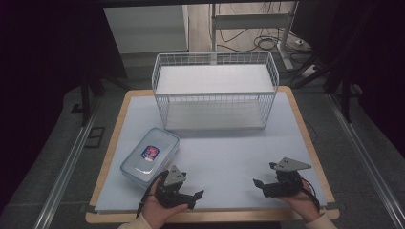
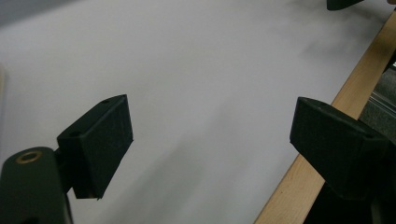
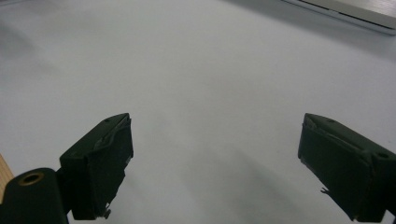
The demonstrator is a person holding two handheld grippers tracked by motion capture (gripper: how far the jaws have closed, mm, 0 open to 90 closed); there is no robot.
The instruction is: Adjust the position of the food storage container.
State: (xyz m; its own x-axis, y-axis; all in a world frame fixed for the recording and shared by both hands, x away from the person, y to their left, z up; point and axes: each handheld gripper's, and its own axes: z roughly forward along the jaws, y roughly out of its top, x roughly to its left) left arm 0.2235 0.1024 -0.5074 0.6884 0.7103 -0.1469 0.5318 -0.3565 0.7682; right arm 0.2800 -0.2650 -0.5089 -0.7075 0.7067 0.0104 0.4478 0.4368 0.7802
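Observation:
A clear plastic box with a lid and a red-and-blue label lies on the pale mat at the front left. A hand holds my left gripper just in front of and to the right of the box, apart from it, jaws pointing right. In its own view the left gripper is open over bare mat. My right gripper, held by the other hand at the front right, points left. The right gripper is open in its own view too, with nothing between the jaws.
A white wire basket with two shelves stands at the back middle of the table. The table's wooden front edge runs close beside the left gripper. A pale flat edge crosses the right gripper view's top right corner.

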